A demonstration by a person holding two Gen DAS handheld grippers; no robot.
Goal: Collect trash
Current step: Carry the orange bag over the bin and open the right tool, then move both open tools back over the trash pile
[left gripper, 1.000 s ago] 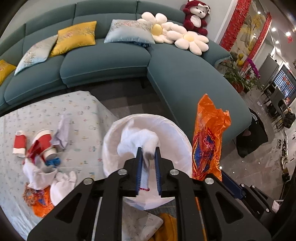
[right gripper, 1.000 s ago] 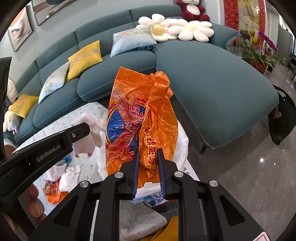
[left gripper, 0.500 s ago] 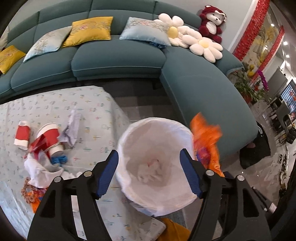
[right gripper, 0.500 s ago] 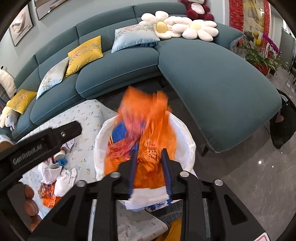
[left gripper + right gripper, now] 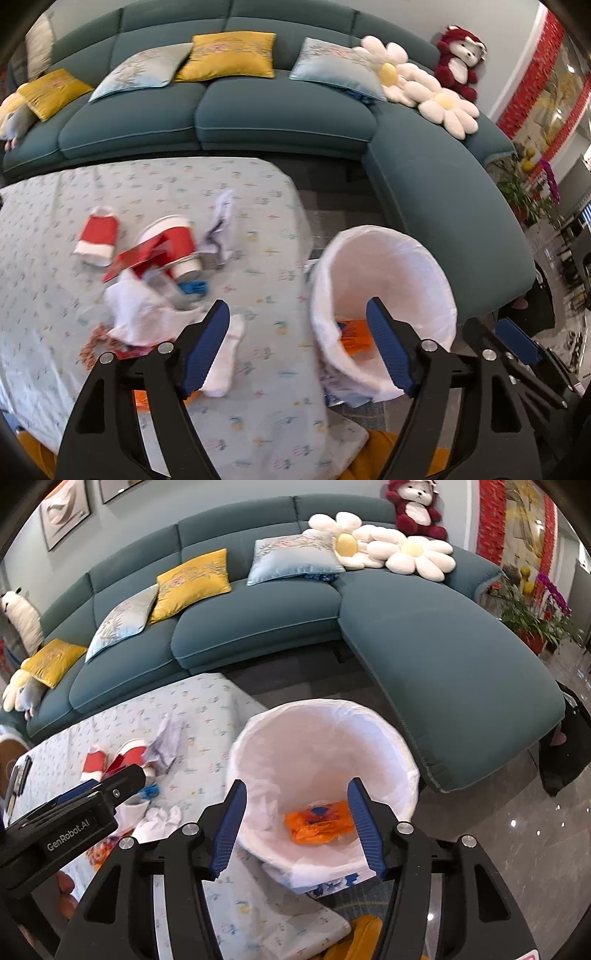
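Both wrist views look down close; sharing bin point(image 5: 384, 258) and sofa point(image 5: 424, 635).

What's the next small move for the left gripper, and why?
Probably swing the left gripper left toward the white sock on the table. It's open and empty, the orange wrapper already lies in the bin, and the sock is the nearest trash.

White-lined trash bin point(image 5: 321, 760) beside table edge, orange wrapper point(image 5: 319, 821) crumpled at its bottom. On table: red paper cup point(image 5: 173, 247) on its side, crumpled white tissues point(image 5: 140, 314).
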